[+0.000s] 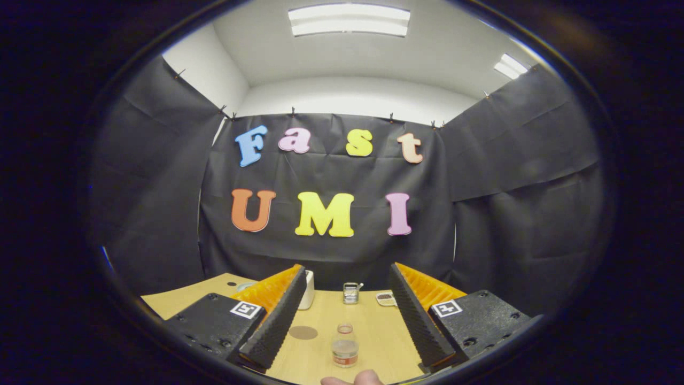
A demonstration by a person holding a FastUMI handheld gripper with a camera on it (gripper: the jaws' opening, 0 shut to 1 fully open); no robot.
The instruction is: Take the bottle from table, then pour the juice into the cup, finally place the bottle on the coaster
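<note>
Nothing of the task looks done at this moment, judging from how things lie. The gripper (347, 326) hangs above the near part of the bench (374, 331) with its two fingers spread wide and nothing between the ribbed pads (278, 321) but open air. The bottle (345, 346), small and clear with a label round its lower half, stands upright on the bench near the front edge, between the lines of the two fingers and lower than them, touched by neither. A little liquid seems to sit in it, though how much is hard to tell. The coaster (303, 332), a flat brown disc, lies bare on the bench just beside the left finger, to the left of the bottle and a little farther back. The cup (306, 290), white, stands farther toward the back edge, partly hidden behind the tip of the left finger; whether it holds anything cannot be seen. Near the back edge also sit a small metal container (351, 293) and a shallow dish (386, 299). A fingertip (358, 379) of a person shows at the front edge. So all three steps appear to remain: closing on the bottle and lifting it, pouring into the cup, and setting the bottle down on the coaster.
</note>
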